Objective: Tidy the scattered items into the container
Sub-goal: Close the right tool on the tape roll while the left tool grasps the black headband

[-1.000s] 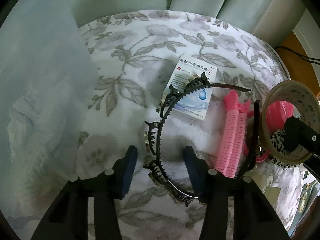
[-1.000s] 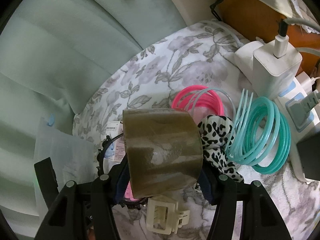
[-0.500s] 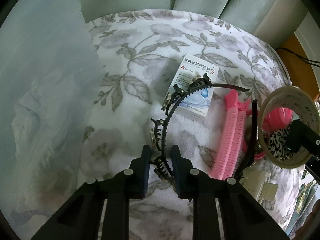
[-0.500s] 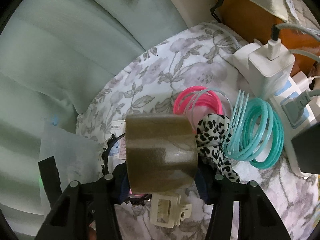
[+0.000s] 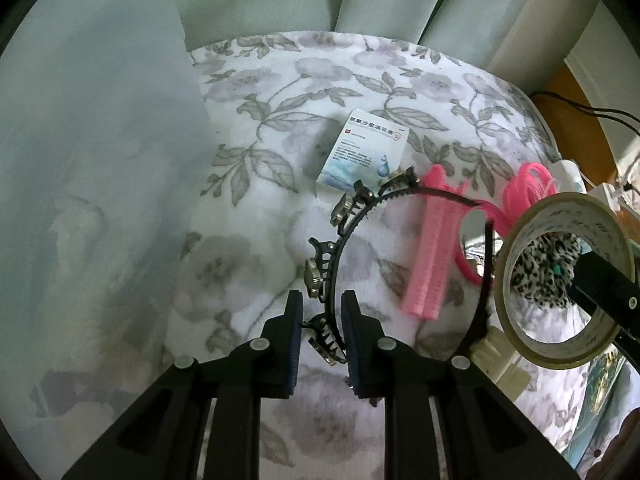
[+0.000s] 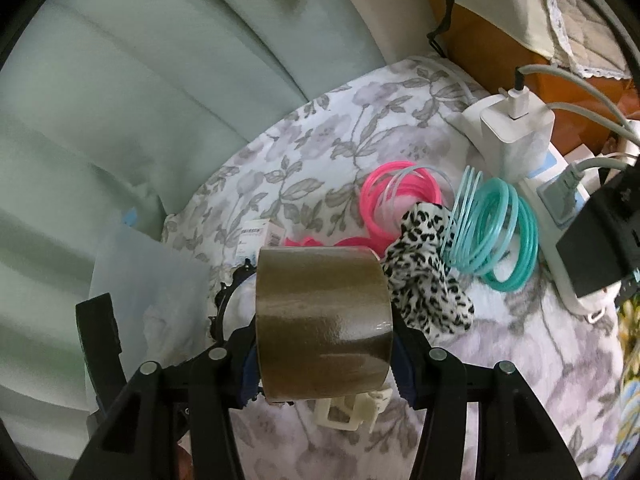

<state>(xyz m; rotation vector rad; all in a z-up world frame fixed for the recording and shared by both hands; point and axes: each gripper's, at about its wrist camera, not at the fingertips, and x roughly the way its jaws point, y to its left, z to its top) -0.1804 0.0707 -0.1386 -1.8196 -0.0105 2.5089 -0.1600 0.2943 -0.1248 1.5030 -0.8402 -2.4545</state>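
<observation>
The left tool [image 5: 320, 320] is closing on the black headband [image 5: 340, 248] while the right tool [image 6: 324, 356] grips the tape roll [image 6: 322, 320], both ready for the container.

Right gripper [image 6: 324, 364] holds a brown tape roll [image 6: 322, 328] between its jaws, pads pressed on the roll's two flat ends, curved face up. Behind the roll, on the floral cloth [image 6: 304, 168]: leopard-print scrunchie [image 6: 430, 280], touching teal rings [image 6: 494, 236]; pink rings [image 6: 396, 188] behind it. Cream claw clip [image 6: 344, 410] partly hidden under the roll. White charger [image 6: 516, 136] sits plugged into a power strip [image 6: 560, 200] at right.
</observation>
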